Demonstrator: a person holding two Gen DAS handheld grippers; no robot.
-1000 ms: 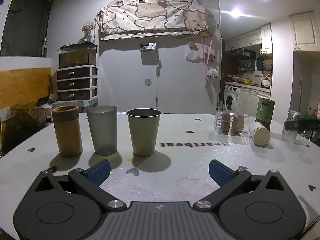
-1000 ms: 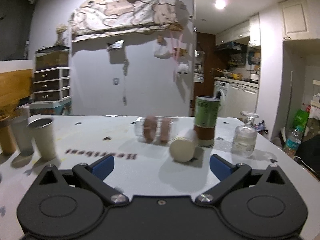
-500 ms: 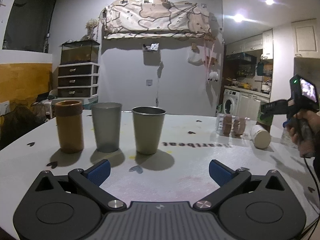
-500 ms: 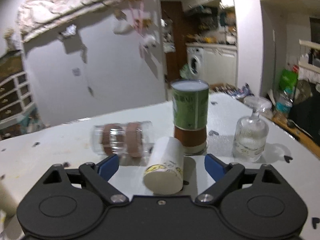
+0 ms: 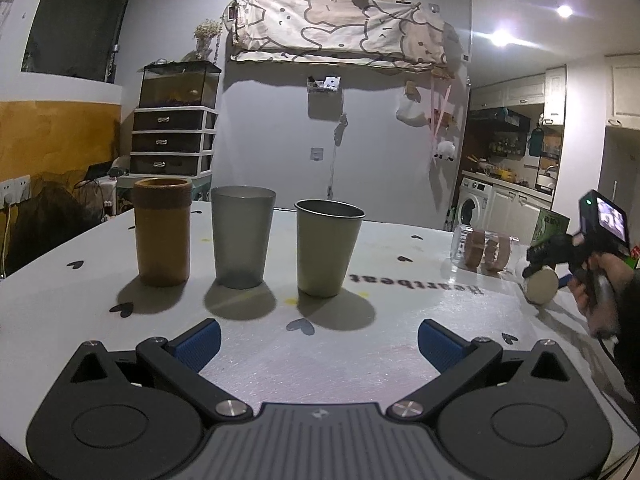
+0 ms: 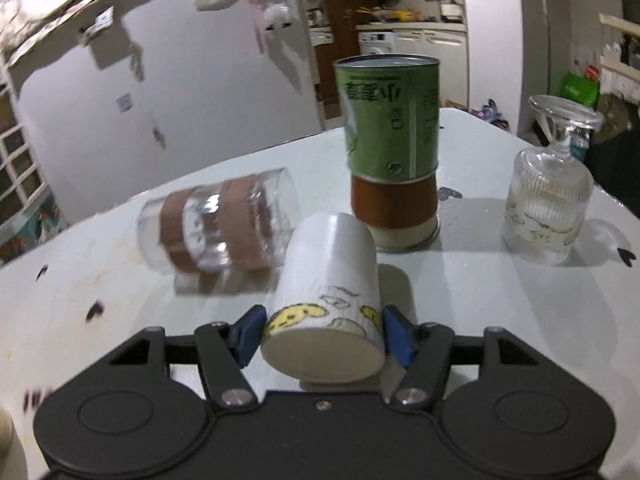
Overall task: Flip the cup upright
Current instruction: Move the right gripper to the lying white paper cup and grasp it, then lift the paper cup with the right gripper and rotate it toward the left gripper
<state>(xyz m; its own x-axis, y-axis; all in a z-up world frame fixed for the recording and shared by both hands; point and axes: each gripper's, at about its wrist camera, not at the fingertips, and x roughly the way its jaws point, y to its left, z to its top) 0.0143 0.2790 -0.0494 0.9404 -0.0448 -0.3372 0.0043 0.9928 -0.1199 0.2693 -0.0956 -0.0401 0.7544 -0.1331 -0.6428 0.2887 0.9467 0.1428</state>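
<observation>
The right gripper point(image 6: 323, 334) had its blue pads on both sides of the white cup point(image 6: 326, 300), which lay on its side with the flat base toward the camera; whether the pads already pressed it I cannot tell. Just behind it lay a clear glass point(image 6: 218, 226) on its side, beside a green can point(image 6: 390, 176) and an inverted glass point(image 6: 546, 196). The left gripper point(image 5: 318, 342) was wide open and held nothing, above the white table point(image 5: 400, 344), facing three upright cups.

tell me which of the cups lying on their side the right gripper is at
The white paper cup with yellow cartoon prints: it lies base toward the camera, between the right gripper's blue pads. The clear glass with brown bands also lies sideways, but further back to the left, untouched.
</observation>
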